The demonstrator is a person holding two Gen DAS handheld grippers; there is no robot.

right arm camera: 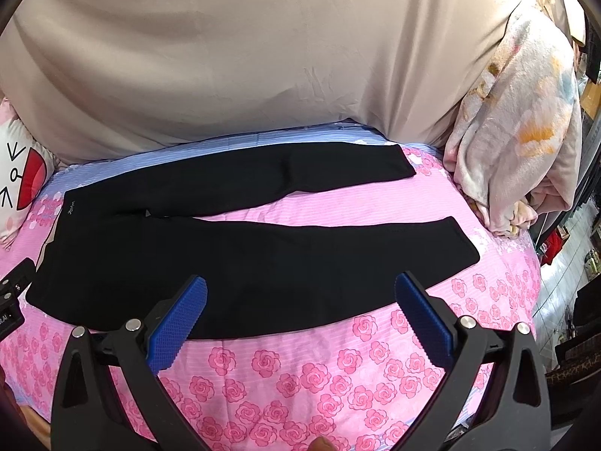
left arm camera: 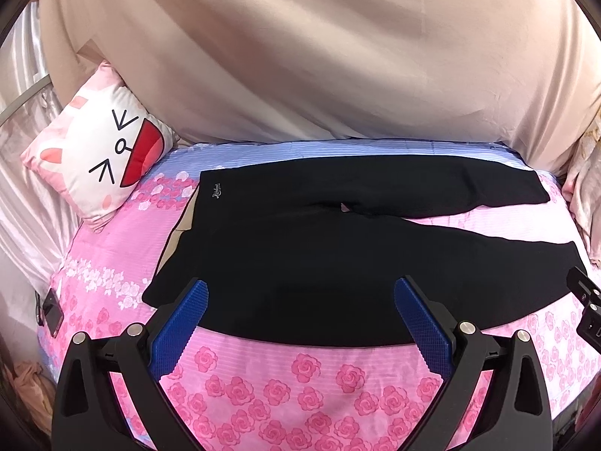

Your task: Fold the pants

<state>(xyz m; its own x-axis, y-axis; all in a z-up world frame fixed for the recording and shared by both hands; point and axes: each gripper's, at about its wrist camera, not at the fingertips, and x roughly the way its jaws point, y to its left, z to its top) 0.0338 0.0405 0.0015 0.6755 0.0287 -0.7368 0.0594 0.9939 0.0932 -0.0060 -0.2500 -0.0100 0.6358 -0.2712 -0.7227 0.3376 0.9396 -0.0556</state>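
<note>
Black pants [left arm camera: 300,240] lie flat on the pink rose bedsheet [left arm camera: 263,383], waistband to the left, two legs spread apart to the right. They also show in the right wrist view [right arm camera: 233,263]. My left gripper [left arm camera: 300,289] is open and empty, hovering over the near edge of the pants by the hip. My right gripper [right arm camera: 300,285] is open and empty, above the near leg's front edge. The right gripper's body shows at the right edge of the left wrist view [left arm camera: 586,308]. The left gripper's body shows at the left edge of the right wrist view [right arm camera: 11,300].
A cat-face pillow [left arm camera: 97,150] leans at the bed's left end. A beige curtain [left arm camera: 319,56] hangs behind the bed. A floral blanket [right arm camera: 518,124] is piled at the right end. A phone [left arm camera: 52,315] lies at the bed's left edge.
</note>
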